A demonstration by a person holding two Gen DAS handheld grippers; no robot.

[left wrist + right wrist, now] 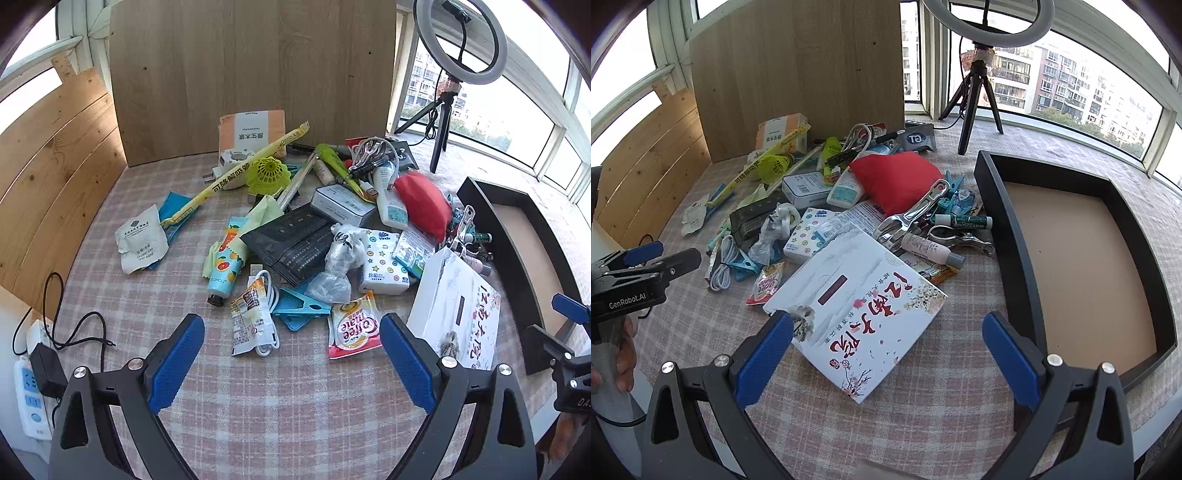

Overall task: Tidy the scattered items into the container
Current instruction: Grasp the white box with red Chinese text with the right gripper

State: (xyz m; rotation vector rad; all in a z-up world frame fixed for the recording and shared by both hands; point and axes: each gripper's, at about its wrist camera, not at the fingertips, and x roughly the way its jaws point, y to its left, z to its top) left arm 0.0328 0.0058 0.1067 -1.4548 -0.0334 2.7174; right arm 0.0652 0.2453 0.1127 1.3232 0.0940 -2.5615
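Both grippers hover above a table spread with a pink checked cloth (pixel 258 406), angled down at it. Left gripper (pixel 291 362): jaws spread wide, nothing between the blue pads, only bare cloth beneath. Right gripper (pixel 888 356): also released and empty, its jaws straddling the near corner of a white box printed with red calligraphy (pixel 864 314) without touching it. The scattered items form one loose heap at mid-table, left of the container. Near edge of heap: a Coffee Mate sachet (pixel 354 325), a white cable (pixel 267 295) partly under a snack packet, blue clips (pixel 301 308). Centre: black sachets (pixel 295 240), a Vinda tissue pack (pixel 382 262), a crumpled clear bag (pixel 340 258), a fruit-print tube (pixel 223 266). Farther back: a yellow shuttlecock (pixel 267 175), a long yellow straw sleeve (pixel 236 171), a red pouch (pixel 897 179). Metal clamps (pixel 912 218) and small bottles lie just beside the container's left wall. The container, a black tray (pixel 1008 206) with a tan floor, sits at the right with nothing in it. Ring light on a tripod (pixel 979 85) stands at far right.
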